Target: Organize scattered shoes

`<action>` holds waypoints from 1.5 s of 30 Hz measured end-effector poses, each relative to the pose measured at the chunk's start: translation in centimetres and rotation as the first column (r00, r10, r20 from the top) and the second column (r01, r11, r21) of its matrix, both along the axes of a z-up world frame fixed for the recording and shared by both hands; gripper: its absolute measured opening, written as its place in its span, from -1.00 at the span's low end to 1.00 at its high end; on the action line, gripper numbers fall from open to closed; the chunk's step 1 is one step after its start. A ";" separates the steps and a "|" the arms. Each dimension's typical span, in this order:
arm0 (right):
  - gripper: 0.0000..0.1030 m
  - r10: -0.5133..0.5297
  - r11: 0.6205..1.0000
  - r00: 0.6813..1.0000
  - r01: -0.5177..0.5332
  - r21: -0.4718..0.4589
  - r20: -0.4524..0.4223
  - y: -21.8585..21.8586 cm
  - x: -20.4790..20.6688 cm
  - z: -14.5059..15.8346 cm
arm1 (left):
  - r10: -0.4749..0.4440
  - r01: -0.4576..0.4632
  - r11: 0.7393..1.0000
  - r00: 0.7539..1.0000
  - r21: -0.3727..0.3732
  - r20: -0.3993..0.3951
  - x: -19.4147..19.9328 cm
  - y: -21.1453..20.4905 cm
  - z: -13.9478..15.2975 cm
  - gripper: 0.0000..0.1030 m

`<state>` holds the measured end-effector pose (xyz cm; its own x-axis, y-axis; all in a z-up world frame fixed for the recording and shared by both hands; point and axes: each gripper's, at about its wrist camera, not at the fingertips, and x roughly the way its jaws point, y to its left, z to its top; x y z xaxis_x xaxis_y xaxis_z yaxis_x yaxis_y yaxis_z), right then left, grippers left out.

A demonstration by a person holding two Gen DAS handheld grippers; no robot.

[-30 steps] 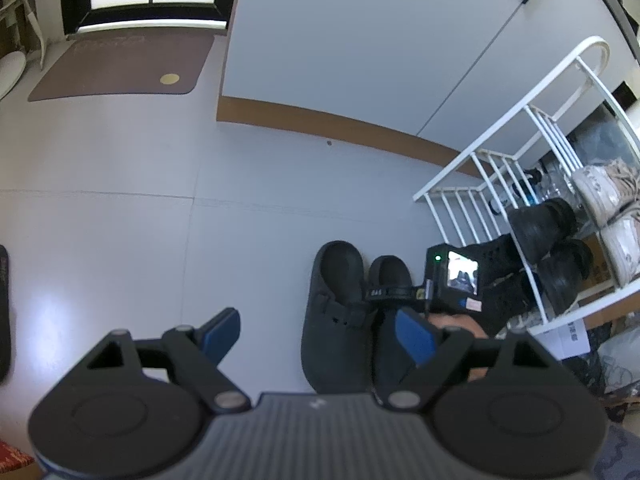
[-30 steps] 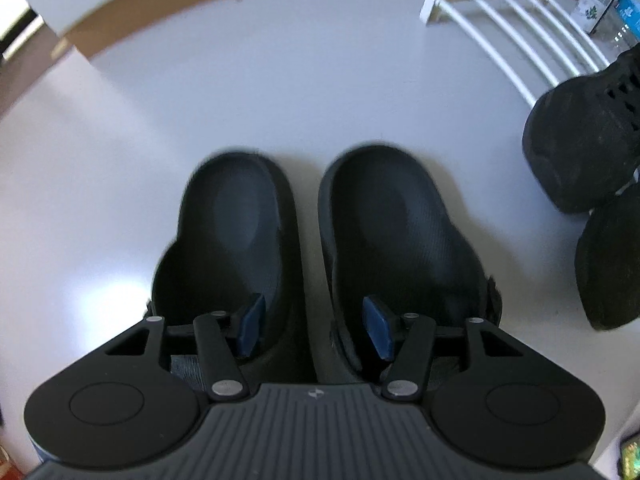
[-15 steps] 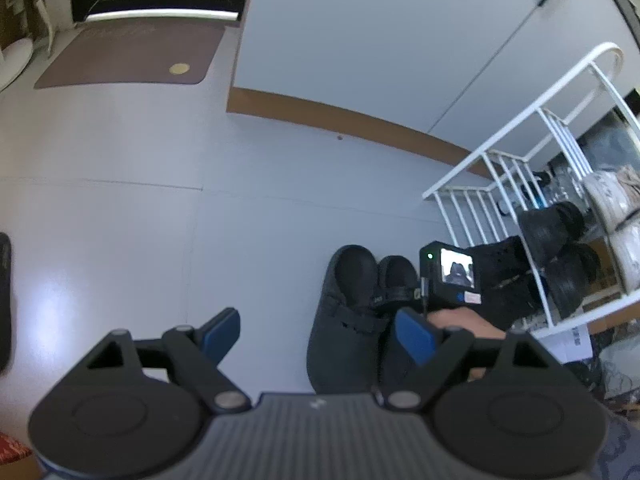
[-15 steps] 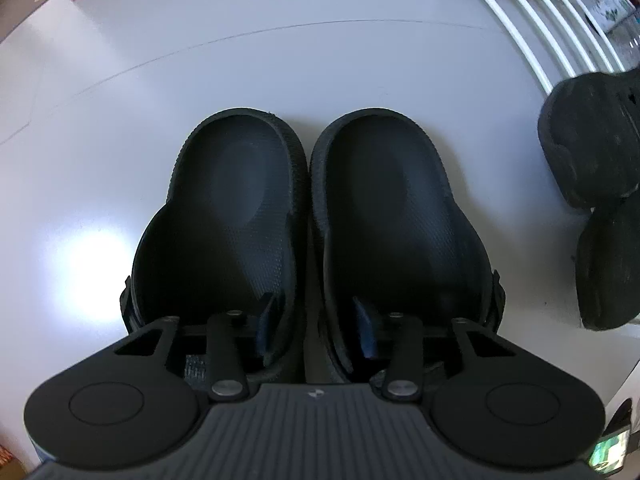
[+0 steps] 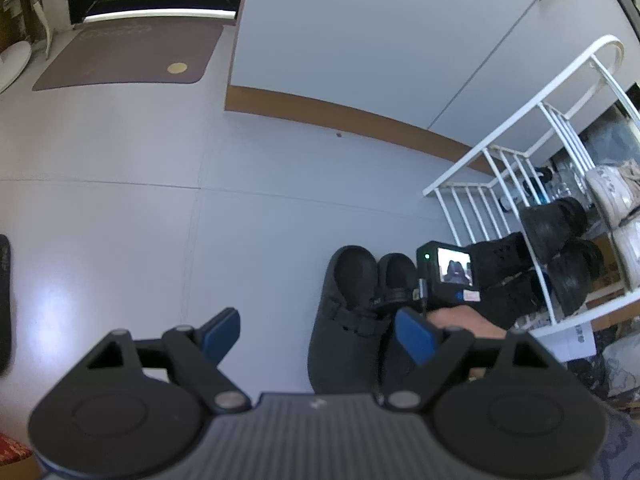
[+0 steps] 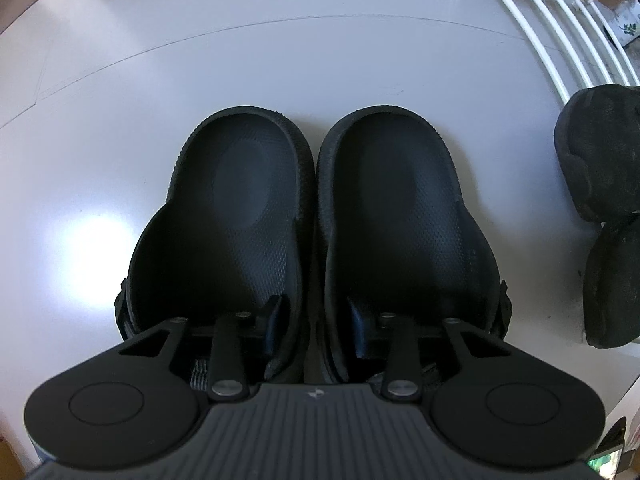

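Note:
Two black clogs point(image 6: 236, 216) point(image 6: 404, 216) stand side by side on the grey floor, heels toward me. My right gripper point(image 6: 316, 320) points straight down with one finger inside each clog. Its pads press the two inner walls together, and its jaws are easing open slightly. In the left wrist view the same clogs point(image 5: 352, 280) lie right of centre, partly hidden by the right gripper's camera unit point(image 5: 448, 276) and a person's hand point(image 5: 460, 320). My left gripper point(image 5: 318, 330) hangs open above the floor with nothing between its fingers.
A white wire shoe rack point(image 5: 520, 120) at the right holds black shoes point(image 5: 552, 224) and white sneakers point(image 5: 608, 192). Two more black shoes point(image 6: 600, 152) lie on the floor beside the clogs. A brown doormat point(image 5: 128, 56) and a grey cabinet point(image 5: 360, 40) are farther back.
The right gripper's fingers closed in on the clogs' inner walls, and the two clogs were drawn together. The left gripper stayed open and hardly moved.

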<state>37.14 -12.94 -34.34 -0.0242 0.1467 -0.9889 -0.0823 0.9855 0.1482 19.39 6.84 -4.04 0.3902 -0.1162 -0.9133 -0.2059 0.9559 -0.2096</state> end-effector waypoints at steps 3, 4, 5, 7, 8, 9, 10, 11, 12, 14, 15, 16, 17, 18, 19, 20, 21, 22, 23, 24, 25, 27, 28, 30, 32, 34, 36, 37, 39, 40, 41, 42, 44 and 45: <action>-0.20 0.005 1.000 1.000 -0.005 -0.004 -0.014 0.1 0.2 0.0 | 0.011 -0.011 1.000 1.000 -0.003 -0.004 0.1 0.1 -0.2 0.69; -0.19 0.010 1.000 1.000 -0.010 -0.003 -0.018 0.0 0.3 0.0 | 0.009 -0.009 1.000 1.000 -0.003 -0.004 0.0 0.0 -0.2 0.69; -0.19 0.014 1.000 1.000 -0.014 -0.002 -0.023 0.0 0.4 0.0 | 0.005 -0.005 1.000 1.000 -0.002 -0.004 0.0 0.0 -0.1 0.69; -0.17 0.025 1.000 0.999 -0.026 -0.003 -0.033 0.0 0.6 0.0 | 0.001 -0.001 1.000 1.000 -0.002 -0.005 -0.1 -0.2 -0.1 0.69; -0.16 0.032 0.999 0.999 -0.032 -0.004 -0.038 0.0 0.7 -0.1 | 0.002 -0.002 1.000 1.000 -0.003 -0.006 -0.1 -0.2 -0.1 0.69; -0.14 0.035 0.999 0.998 -0.035 -0.003 -0.044 0.0 0.8 -0.1 | 0.002 -0.002 1.000 1.000 -0.003 -0.006 -0.2 -0.2 -0.1 0.69; -0.13 0.038 0.999 0.998 -0.038 -0.003 -0.047 0.0 0.9 -0.2 | 0.004 -0.004 1.000 1.000 -0.003 -0.007 -0.2 -0.2 -0.1 0.69; -0.13 0.040 0.999 0.998 -0.040 -0.003 -0.049 0.0 1.0 -0.2 | 0.004 -0.004 1.000 1.000 -0.003 -0.008 -0.1 -0.2 -0.1 0.69; -0.16 0.042 0.999 0.998 -0.043 -0.003 -0.048 0.0 1.0 -0.1 | 0.004 -0.004 1.000 1.000 -0.003 -0.008 -0.1 -0.2 -0.1 0.69; -0.21 0.042 0.999 0.998 -0.042 -0.001 -0.042 0.0 0.9 0.0 | 0.001 -0.001 1.000 1.000 -0.003 -0.006 -0.1 -0.3 -0.1 0.69; -0.26 0.037 0.999 0.999 -0.037 0.002 -0.037 -0.1 0.8 0.0 | 0.001 -0.001 1.000 1.000 -0.005 -0.004 -0.1 -0.4 0.0 0.69; -0.31 0.028 1.000 0.999 -0.028 0.008 -0.030 -0.2 0.7 0.2 | -0.001 0.001 1.000 1.000 -0.008 0.000 -0.1 -0.4 0.1 0.69; -0.33 0.018 1.000 1.000 -0.018 0.015 -0.023 -0.4 0.5 0.3 | -0.003 0.003 1.000 1.000 -0.011 0.005 -0.1 -0.5 0.3 0.69; -0.40 0.010 1.000 1.000 -0.010 0.023 -0.017 -0.6 0.4 0.5 | -0.006 0.006 1.000 1.000 -0.013 0.010 -0.1 -0.5 0.4 0.69; -0.47 -0.003 0.999 1.000 0.003 0.035 -0.009 -1.0 0.1 0.8 | -0.010 0.011 1.000 1.000 -0.016 0.018 -0.2 -0.7 0.6 0.69; -0.47 -0.011 0.999 1.000 0.011 0.039 -0.008 -1.2 0.0 1.0 | -0.015 0.016 1.000 1.000 -0.019 0.027 -0.3 -0.8 0.9 0.69; -0.48 -0.019 0.999 1.000 0.020 0.044 -0.007 -1.4 -0.1 1.2 | -0.018 0.019 1.000 0.999 -0.021 0.034 -0.5 -0.9 1.1 0.69; -0.49 -0.030 0.998 1.000 0.030 0.053 0.000 -1.8 -0.5 1.6 | -0.020 0.021 1.000 0.999 -0.023 0.040 -0.6 -0.9 1.2 0.69; -0.49 -0.038 0.997 0.999 0.037 0.061 0.010 -2.1 -1.0 2.1 | -0.019 0.021 0.999 0.999 -0.025 0.048 -0.7 -0.8 1.5 0.69; -0.49 -0.036 0.997 0.999 0.035 0.066 0.013 -2.2 -1.1 2.3 | -0.017 0.018 0.999 0.998 -0.027 0.055 -0.9 -0.7 1.7 0.69; -0.49 -0.038 0.996 0.999 0.036 0.081 0.017 -2.6 -1.5 2.9 | -0.012 0.014 0.999 0.998 -0.030 0.060 -1.1 -0.6 1.9 0.69; -0.50 -0.050 0.994 0.998 0.047 0.098 0.027 -3.2 -2.2 3.9 | -0.002 0.004 0.999 0.997 -0.035 0.072 -1.4 -0.3 2.2 0.69; -0.50 -0.050 0.994 0.998 0.046 0.099 0.042 -3.5 -2.7 4.7 | 0.003 0.000 0.999 0.997 -0.038 0.077 -1.6 -0.2 2.4 0.69; -0.51 -0.059 0.994 0.997 0.053 0.097 0.058 -3.9 -3.3 5.4 | 0.007 -0.004 0.999 0.996 -0.040 0.086 -1.9 0.0 2.7 0.69; -0.51 -0.072 0.994 0.994 0.065 0.088 0.086 -4.6 -4.5 6.7 | 0.008 -0.004 0.999 0.996 -0.041 0.093 -2.2 0.2 2.8 0.69; -0.52 -0.079 0.993 0.992 0.071 0.091 0.096 -5.2 -5.5 7.5 | 0.012 -0.008 0.999 0.995 -0.037 0.094 -2.4 0.4 2.8 0.69; -0.52 -0.089 0.992 0.990 0.078 0.102 0.106 -5.8 -6.7 8.3 | 0.018 -0.015 0.999 0.996 -0.029 0.091 -2.4 0.7 2.7 0.69; -0.52 -0.103 0.990 0.988 0.090 0.111 0.116 -6.3 -7.6 8.8 | 0.022 -0.019 0.999 0.996 -0.025 0.085 -2.4 0.9 2.5 0.69; -0.52 -0.130 0.986 0.983 0.114 0.120 0.133 -6.8 -8.7 9.2 | 0.031 -0.029 0.999 0.997 -0.021 0.071 -2.5 1.3 2.1 0.69; -0.52 -0.135 0.985 0.980 0.118 0.126 0.142 -7.0 -9.3 9.4 | 0.036 -0.035 0.999 0.997 -0.019 0.061 -2.6 1.4 1.9 0.69; -0.52 -0.139 0.984 0.978 0.119 0.133 0.156 -7.4 -10.3 9.5 | 0.039 -0.038 0.999 0.998 -0.017 0.054 -2.7 1.6 1.7 0.69; -0.52 -0.142 0.983 0.976 0.120 0.136 0.166 -7.5 -10.6 9.6 | 0.036 -0.036 0.999 0.998 -0.012 0.049 -2.7 1.6 1.6 0.69; -0.52 -0.152 0.981 0.968 0.124 0.149 0.200 -7.7 -11.9 10.3 | 0.028 -0.028 1.000 0.999 0.003 0.043 -2.9 1.6 1.4 0.69; -0.53 -0.160 0.980 0.964 0.130 0.149 0.211 -6.9 -12.9 10.2 | 0.024 -0.024 1.000 0.999 0.010 0.043 -3.0 1.5 1.4 0.69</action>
